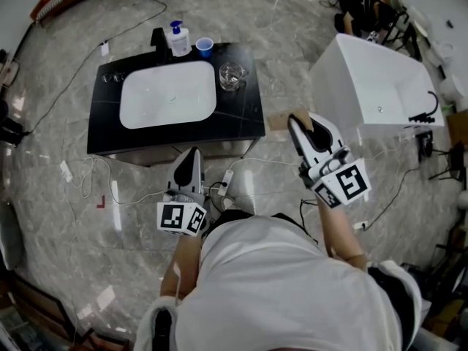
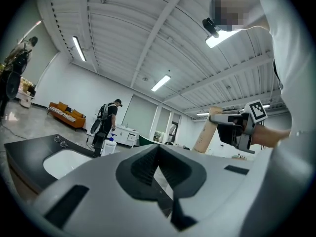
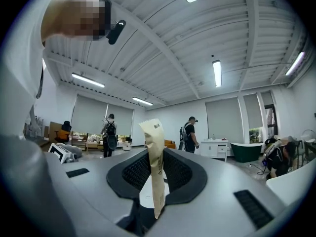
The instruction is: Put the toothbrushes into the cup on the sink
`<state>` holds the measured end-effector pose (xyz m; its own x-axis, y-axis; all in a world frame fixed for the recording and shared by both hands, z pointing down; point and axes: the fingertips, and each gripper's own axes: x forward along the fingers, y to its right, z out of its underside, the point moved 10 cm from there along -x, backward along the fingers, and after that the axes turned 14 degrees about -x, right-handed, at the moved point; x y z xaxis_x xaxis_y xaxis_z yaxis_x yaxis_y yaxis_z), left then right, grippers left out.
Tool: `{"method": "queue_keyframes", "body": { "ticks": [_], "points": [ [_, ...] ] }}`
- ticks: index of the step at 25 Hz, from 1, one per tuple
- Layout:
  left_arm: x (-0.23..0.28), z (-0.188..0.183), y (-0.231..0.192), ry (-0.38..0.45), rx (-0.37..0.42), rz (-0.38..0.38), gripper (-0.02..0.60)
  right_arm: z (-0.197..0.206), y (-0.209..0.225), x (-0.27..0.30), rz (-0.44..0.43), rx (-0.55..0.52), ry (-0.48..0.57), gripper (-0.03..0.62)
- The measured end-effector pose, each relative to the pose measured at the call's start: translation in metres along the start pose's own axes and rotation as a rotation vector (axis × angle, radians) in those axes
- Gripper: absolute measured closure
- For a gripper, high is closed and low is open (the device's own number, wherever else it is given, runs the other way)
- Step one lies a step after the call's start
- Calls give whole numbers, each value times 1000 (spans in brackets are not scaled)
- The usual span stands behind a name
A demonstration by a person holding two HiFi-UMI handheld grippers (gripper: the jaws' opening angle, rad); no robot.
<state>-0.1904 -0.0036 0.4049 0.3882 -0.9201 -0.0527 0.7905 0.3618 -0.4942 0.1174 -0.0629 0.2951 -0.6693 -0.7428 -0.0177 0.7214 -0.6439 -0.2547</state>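
My right gripper [image 1: 296, 121] is held up in the air to the right of the black sink counter [image 1: 245, 119], shut on a tan paper toothbrush packet [image 1: 280, 121]. In the right gripper view the packet [image 3: 156, 167] stands upright between the pads. My left gripper [image 1: 192, 153] hovers just in front of the counter's near edge, jaws together with nothing in them. The left gripper view shows the right gripper [image 2: 232, 127] with the packet [image 2: 207, 132]. On the counter's back stand a blue cup [image 1: 205, 47] and a clear glass cup [image 1: 232, 75]. The white basin [image 1: 168, 93] fills the counter's middle.
A soap pump bottle [image 1: 178, 39] and a black faucet [image 1: 157, 36] stand behind the basin. A white bathtub [image 1: 380, 86] sits to the right. Cables [image 1: 80, 174] trail over the marble floor. Other people stand far off in the room.
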Motion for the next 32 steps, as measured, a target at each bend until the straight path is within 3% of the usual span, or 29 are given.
{"method": "queue_keyframes", "body": {
  "ticks": [16,25,32],
  "points": [
    [-11,-1,-24,2,0,-57,578,-5,-12,30,-43,-5,-29,511],
    [8,-11,-15,43,34,-112,578,8,17,53,-61,-23,14,511],
    [41,-11,-14,14,80,-135,578,29,40,84,-76,-89,6,511]
  ]
}}
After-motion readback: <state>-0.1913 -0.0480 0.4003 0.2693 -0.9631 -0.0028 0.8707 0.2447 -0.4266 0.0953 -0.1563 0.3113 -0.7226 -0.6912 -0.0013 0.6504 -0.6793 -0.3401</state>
